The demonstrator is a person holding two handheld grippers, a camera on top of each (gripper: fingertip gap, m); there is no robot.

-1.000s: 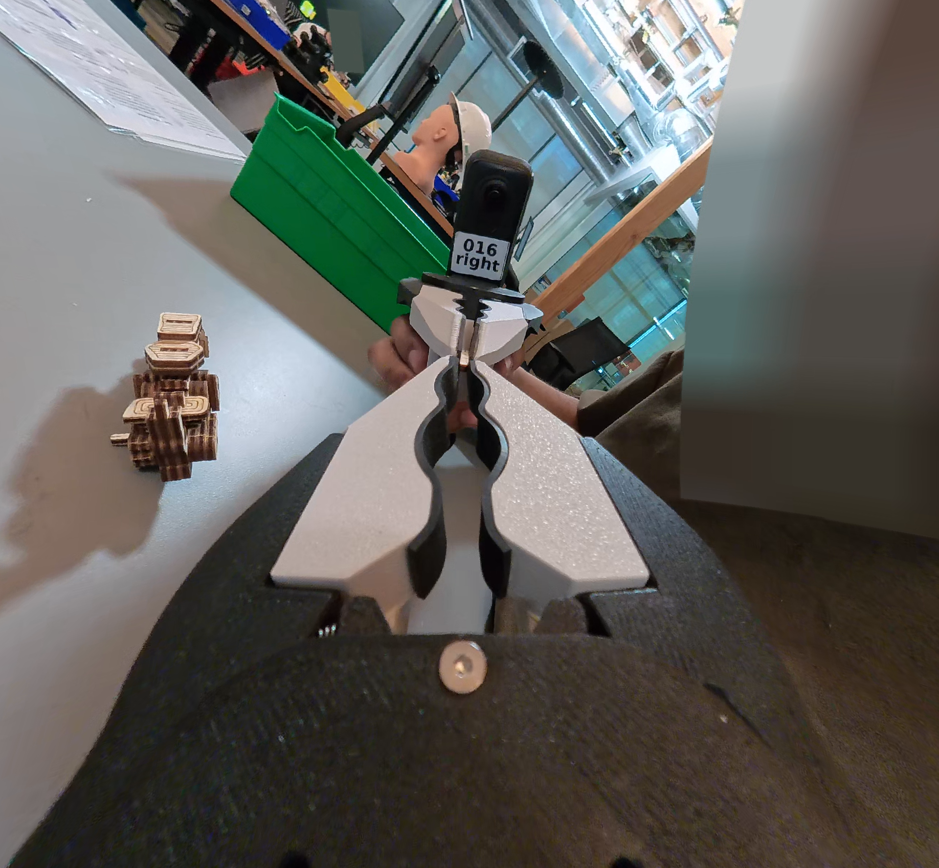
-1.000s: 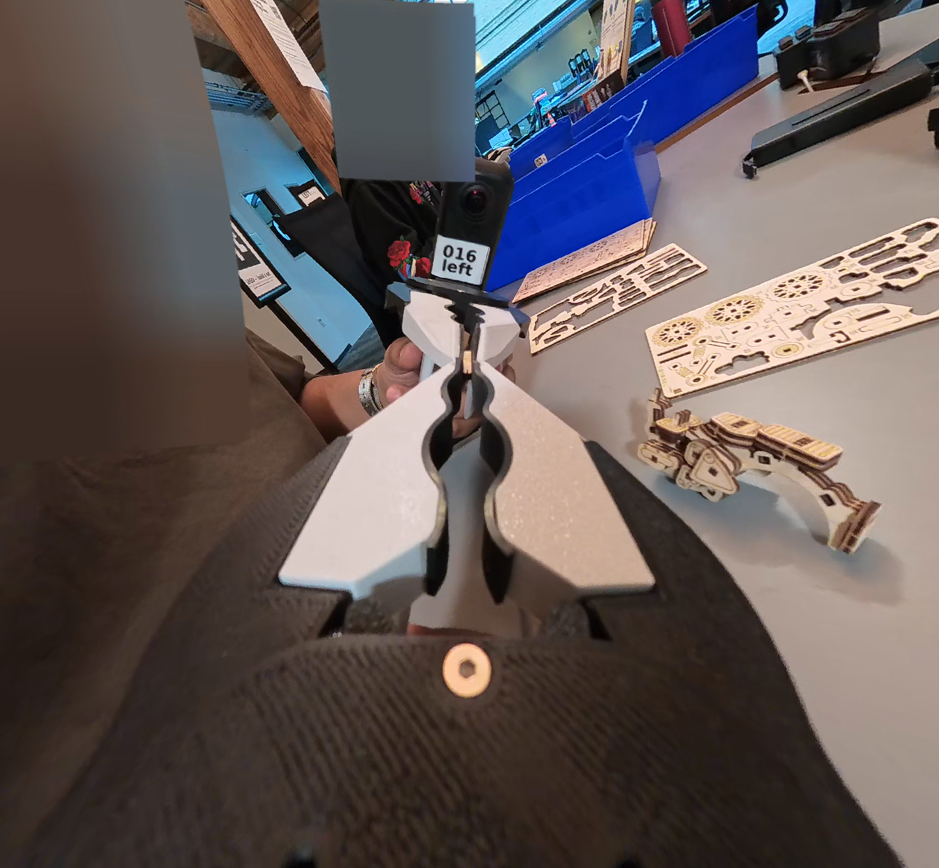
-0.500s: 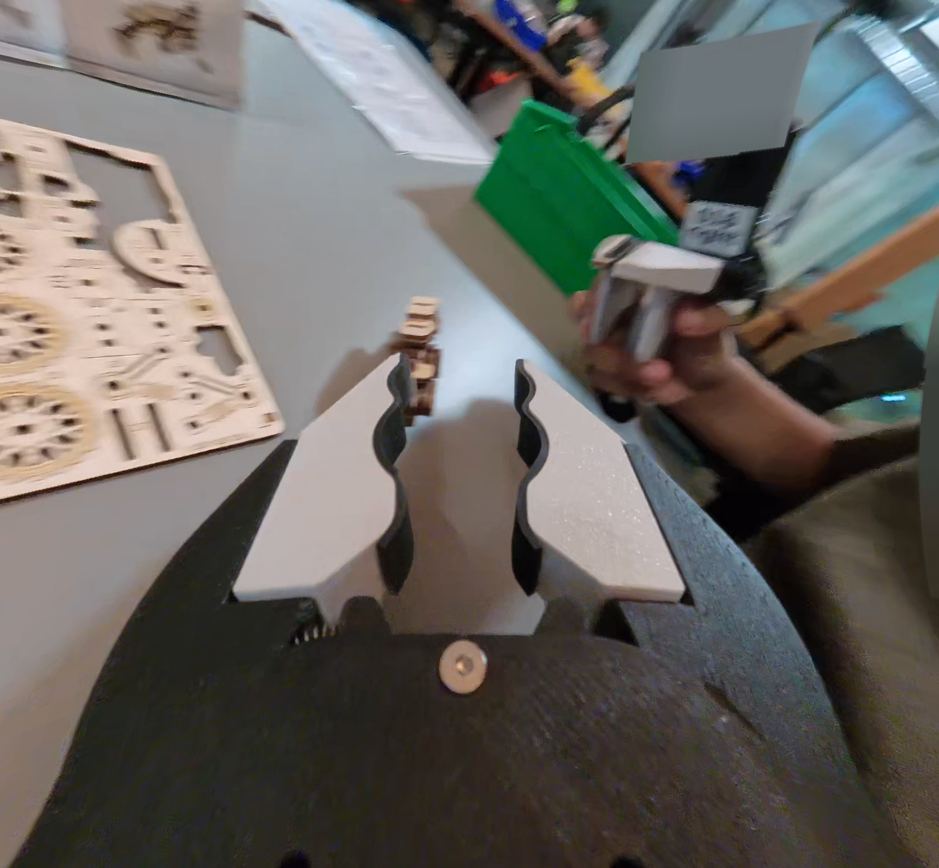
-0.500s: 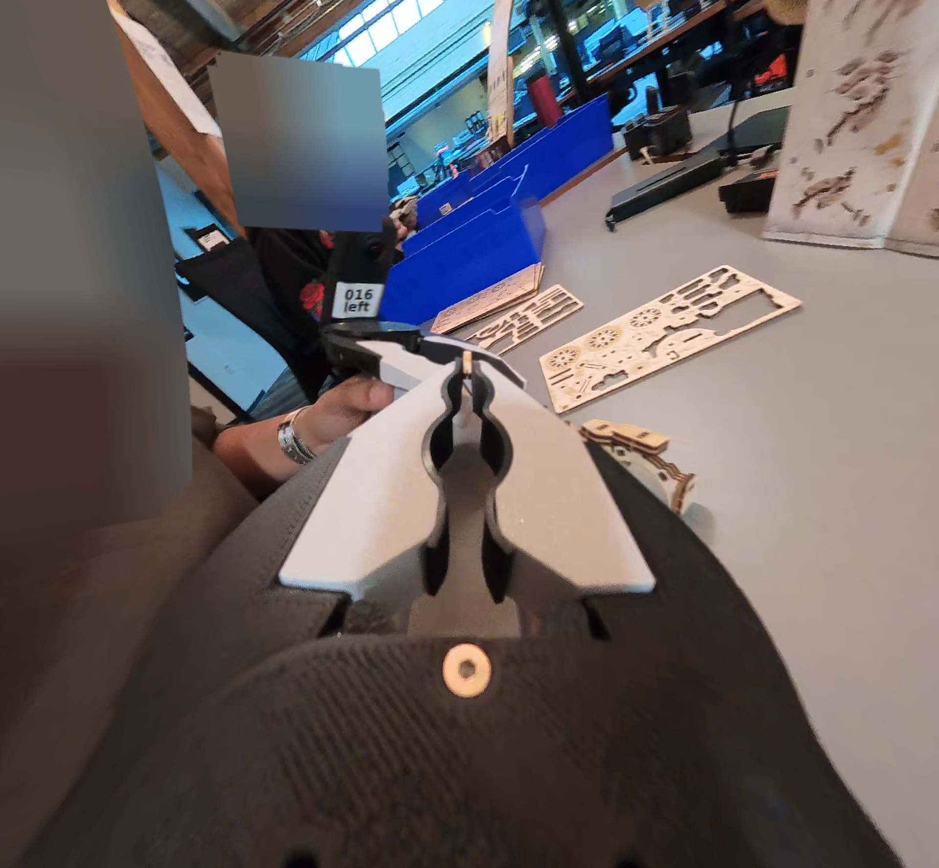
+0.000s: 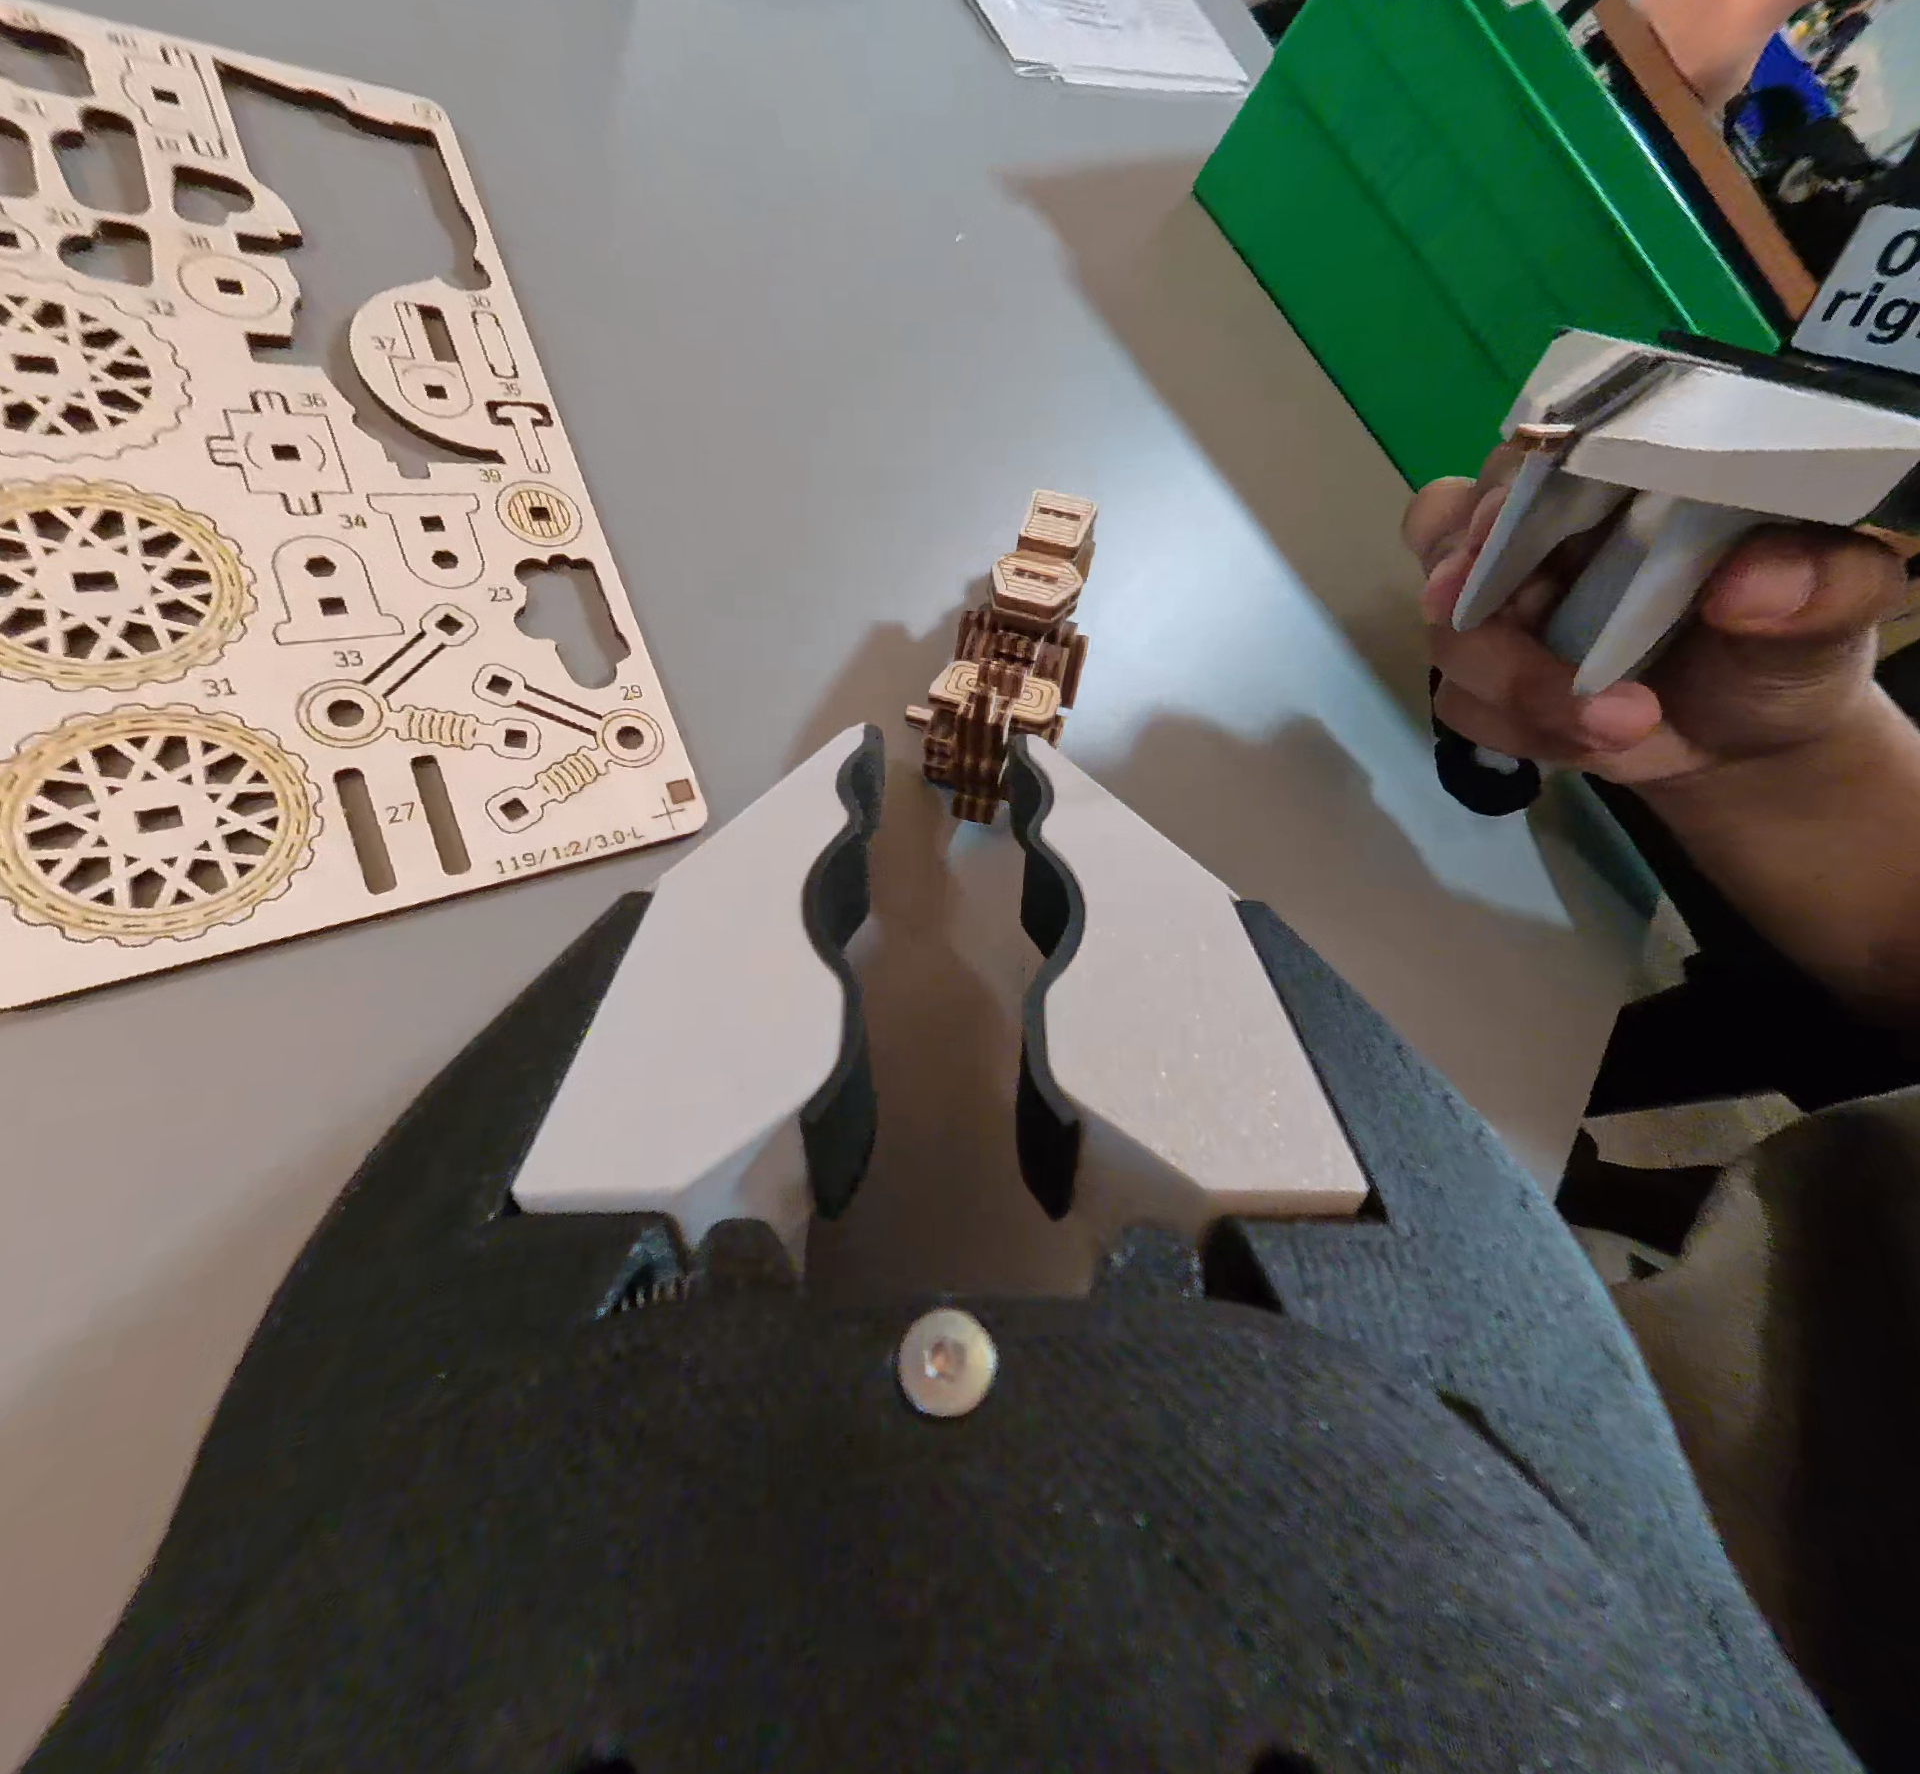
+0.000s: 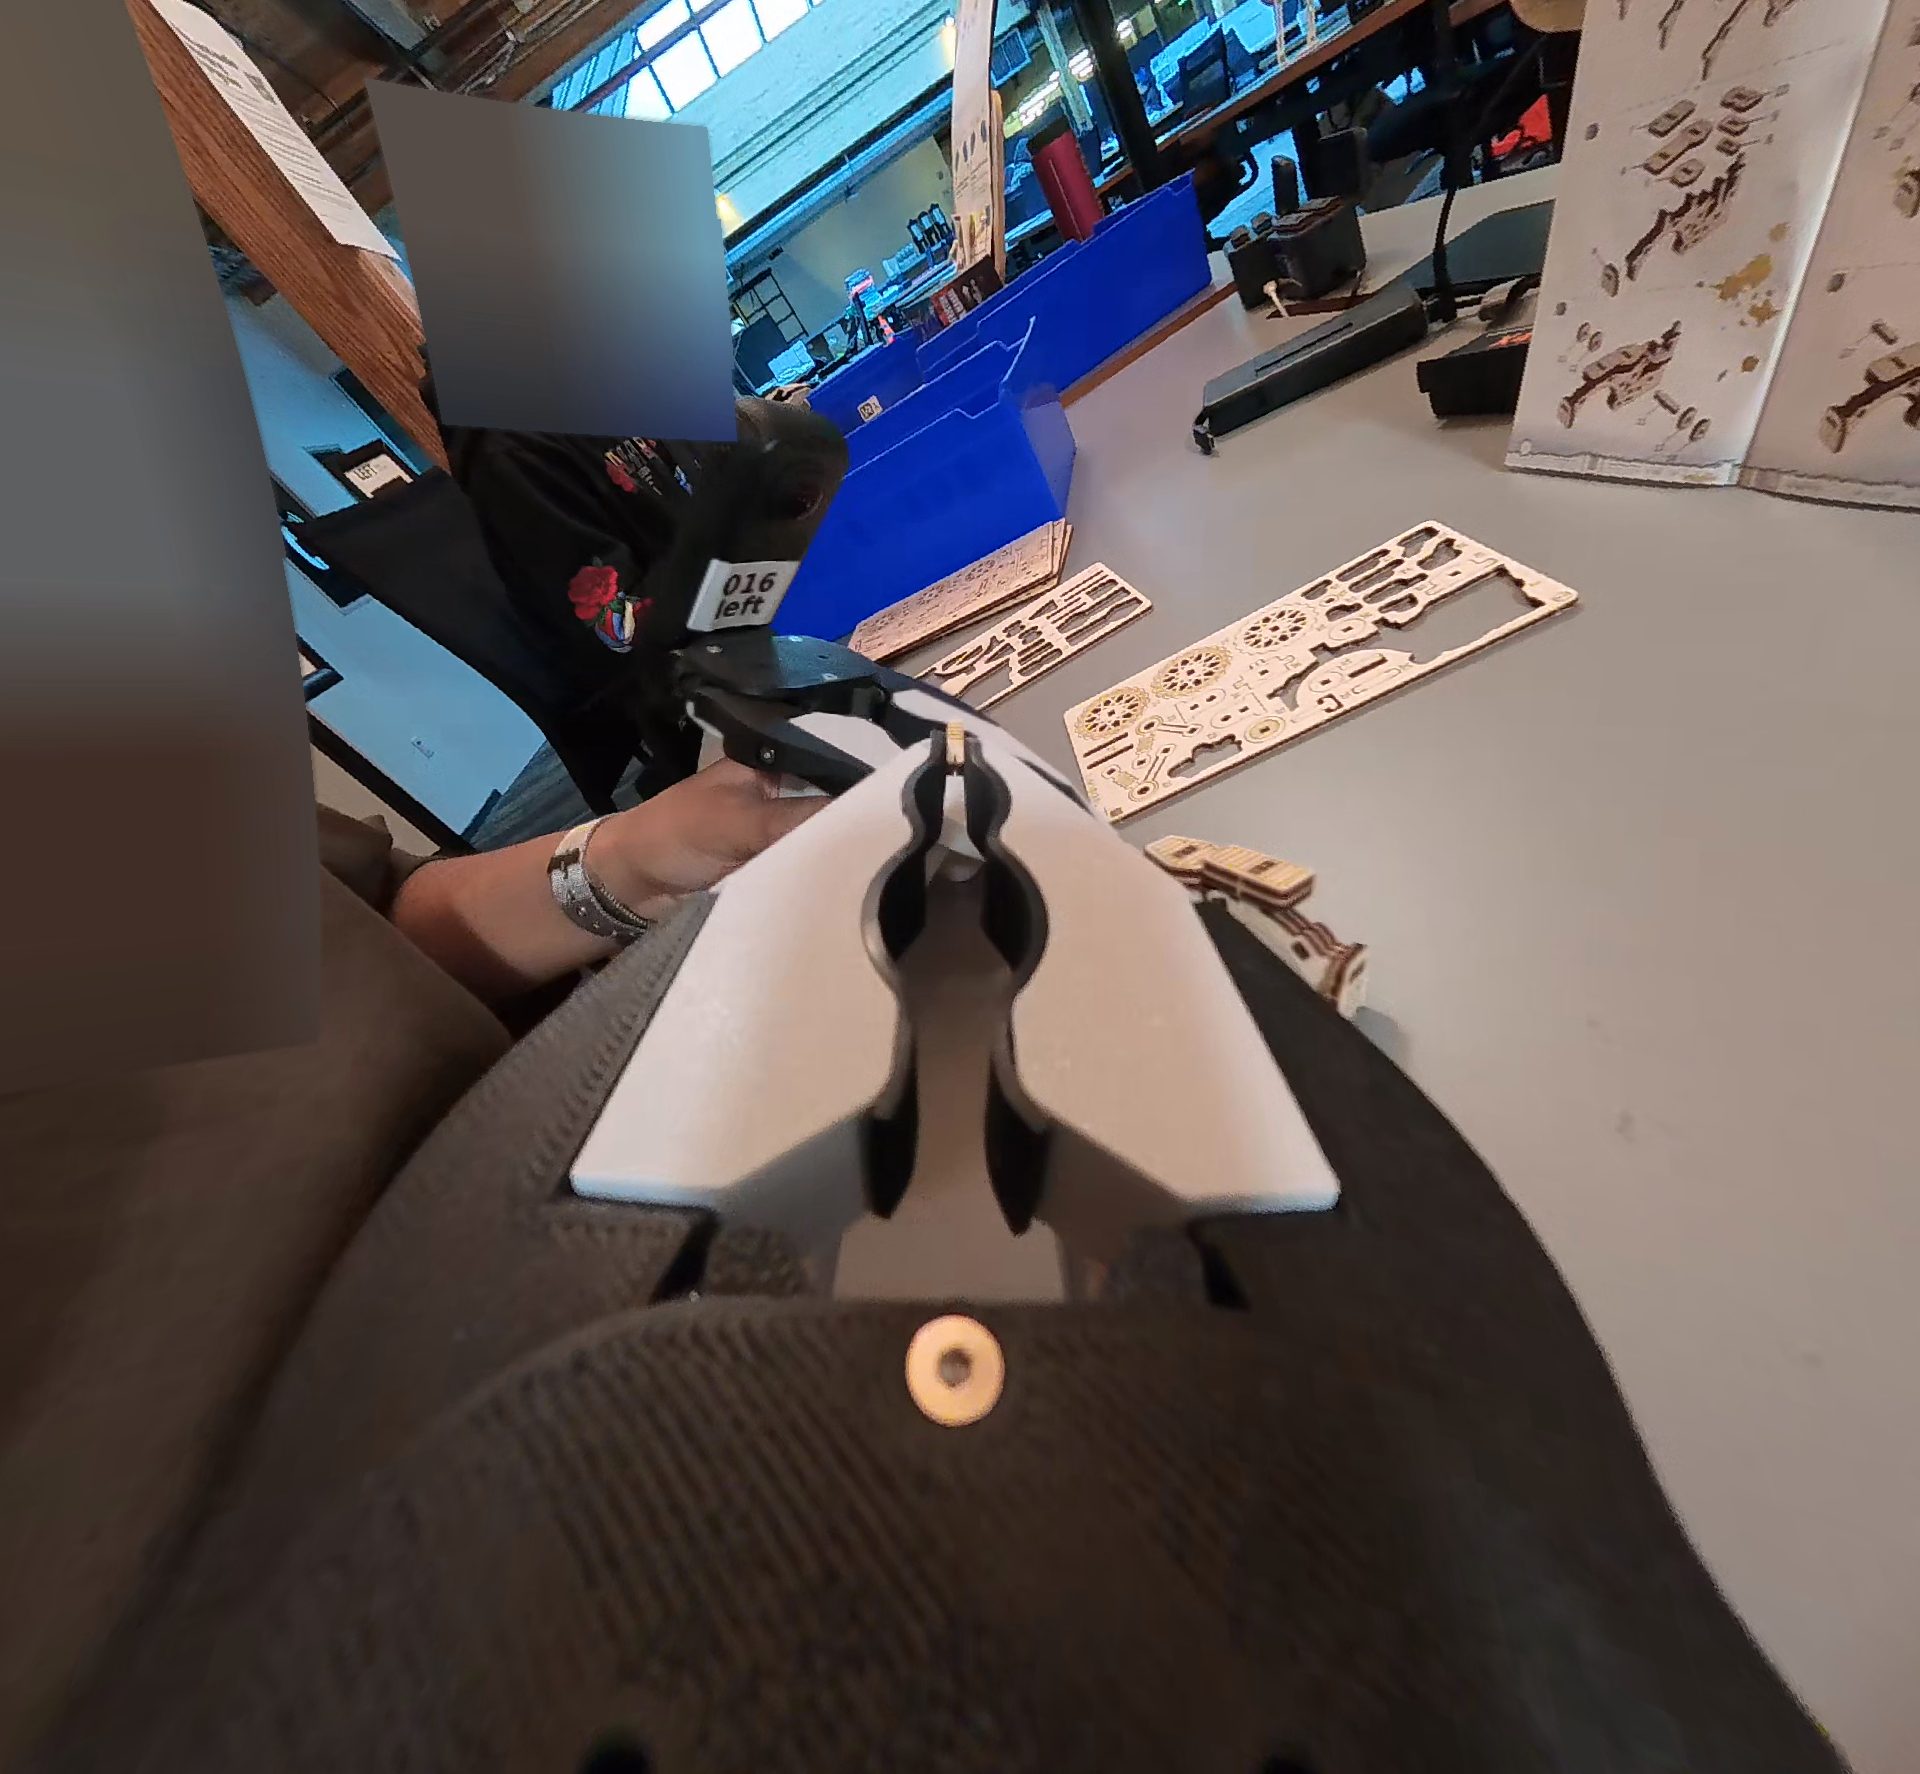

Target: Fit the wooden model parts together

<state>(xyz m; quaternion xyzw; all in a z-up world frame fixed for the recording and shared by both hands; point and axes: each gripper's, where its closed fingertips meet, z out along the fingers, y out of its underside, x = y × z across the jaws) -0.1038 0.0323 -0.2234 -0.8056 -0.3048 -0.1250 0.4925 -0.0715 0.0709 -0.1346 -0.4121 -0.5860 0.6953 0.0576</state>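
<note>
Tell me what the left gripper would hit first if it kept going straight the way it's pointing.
Most likely the small wooden model assembly standing on the grey table, just past the open left gripper; depth is hard to judge.

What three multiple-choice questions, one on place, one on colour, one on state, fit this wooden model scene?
1. Where is the wooden model?
A. in the bin
B. on the table before the left gripper
C. on the parts sheet

2. What colour is the bin behind the model?
A. green
B. red
C. yellow

3. How is the right gripper?
A. wide open
B. shut on nothing
C. shut on a small wooden part

Answers: B, it stands on the bare table just beyond the open fingers; A, its wall is green; C, a thin piece shows between its tips.
</note>
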